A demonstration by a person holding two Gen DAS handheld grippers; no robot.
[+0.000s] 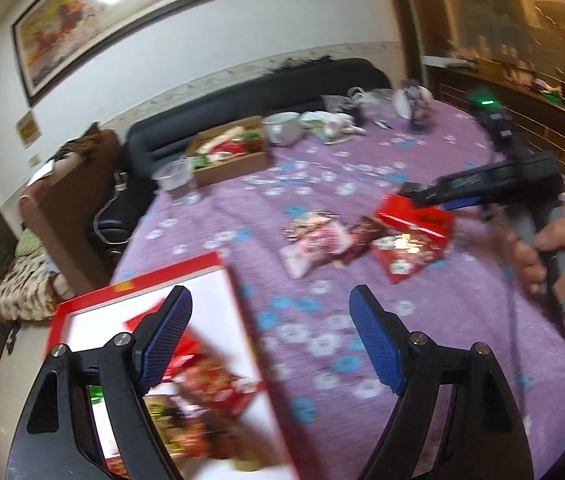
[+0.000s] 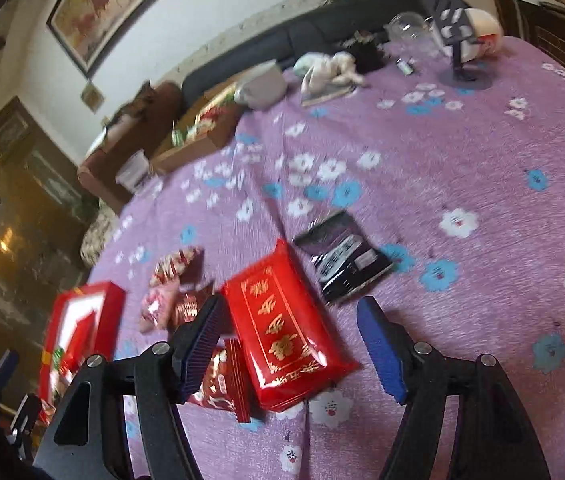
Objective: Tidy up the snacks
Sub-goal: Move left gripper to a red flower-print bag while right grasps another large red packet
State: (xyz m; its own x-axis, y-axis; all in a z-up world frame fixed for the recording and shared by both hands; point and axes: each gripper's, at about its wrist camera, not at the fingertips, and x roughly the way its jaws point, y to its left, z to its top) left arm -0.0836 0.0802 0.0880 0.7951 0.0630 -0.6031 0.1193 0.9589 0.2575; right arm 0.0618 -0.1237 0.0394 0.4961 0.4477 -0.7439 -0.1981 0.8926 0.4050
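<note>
Your left gripper (image 1: 270, 336) hung with jaws spread and empty beside the red box (image 1: 82, 304), which already held a few snack packs, while your right gripper (image 2: 290, 344) also stood spread over the big red pack (image 2: 282, 332), pinching nothing. To do this step well, you would likely have lowered the right jaws squarely across that pack's narrow width, clear of the small red pack (image 2: 222, 384) tucked under its left edge. Loose on the purple cloth (image 2: 462, 152) I counted about six packs: the big red, the small red, one dark pack (image 2: 342, 256) at far right, and roughly three pinkish ones (image 2: 170, 288) to the left, blurred.
</note>
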